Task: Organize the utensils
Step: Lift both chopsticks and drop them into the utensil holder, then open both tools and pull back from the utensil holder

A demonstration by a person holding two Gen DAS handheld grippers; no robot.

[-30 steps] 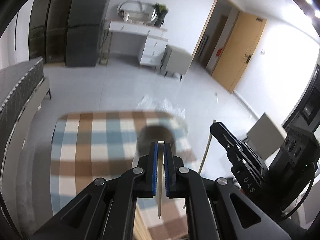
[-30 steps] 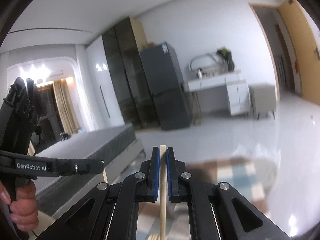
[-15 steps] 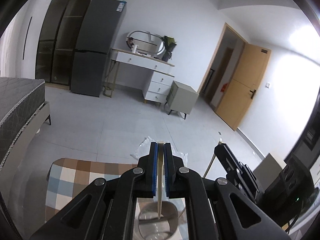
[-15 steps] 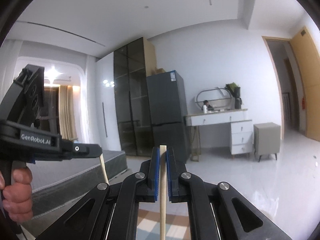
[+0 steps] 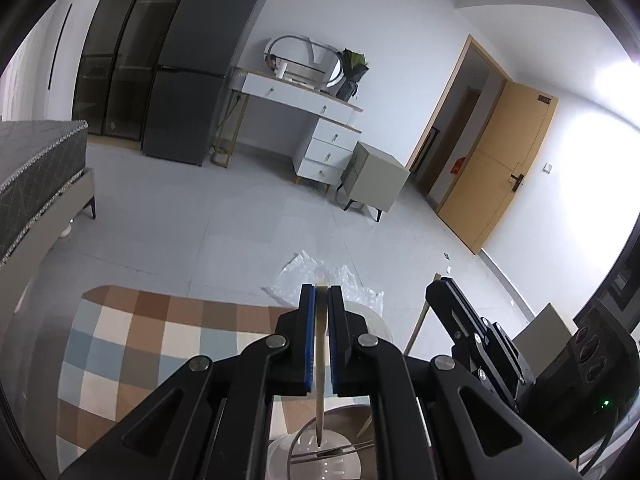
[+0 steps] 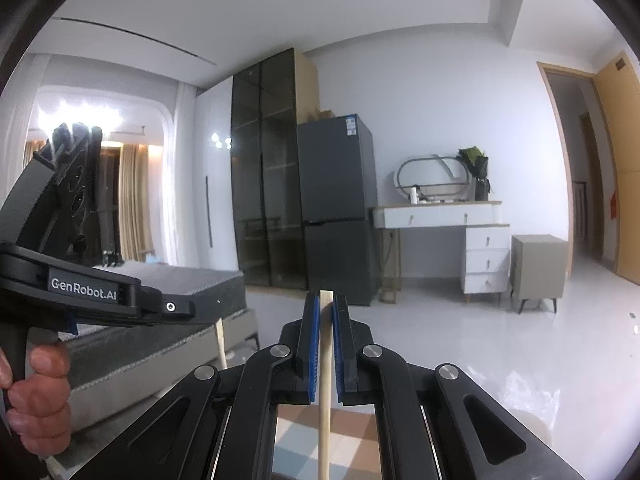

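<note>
In the left wrist view my left gripper (image 5: 321, 292) is shut on a pale wooden chopstick (image 5: 320, 392). Its pointed tip hangs down over a white perforated utensil holder (image 5: 344, 468) at the bottom edge, with thin metal utensils lying inside. To the right, my right gripper (image 5: 440, 292) shows side-on with a second wooden chopstick (image 5: 416, 332) slanting below it. In the right wrist view the right gripper (image 6: 326, 300) is shut on that chopstick (image 6: 325, 392), held upright. At the left is the left gripper (image 6: 176, 307), a stick (image 6: 220, 346) under it.
A checked tablecloth (image 5: 132, 340) in brown, blue and cream covers the table under both grippers. Crumpled clear plastic (image 5: 316, 272) lies on the floor beyond it. A bed (image 6: 168, 320) stands to the left, a fridge, dresser and door farther back. A hand (image 6: 36, 400) grips the left handle.
Both views have swung up from the table towards the room. The holder, once ahead of the left fingers, now sits below the chopstick tip. Both grips are unchanged.
</note>
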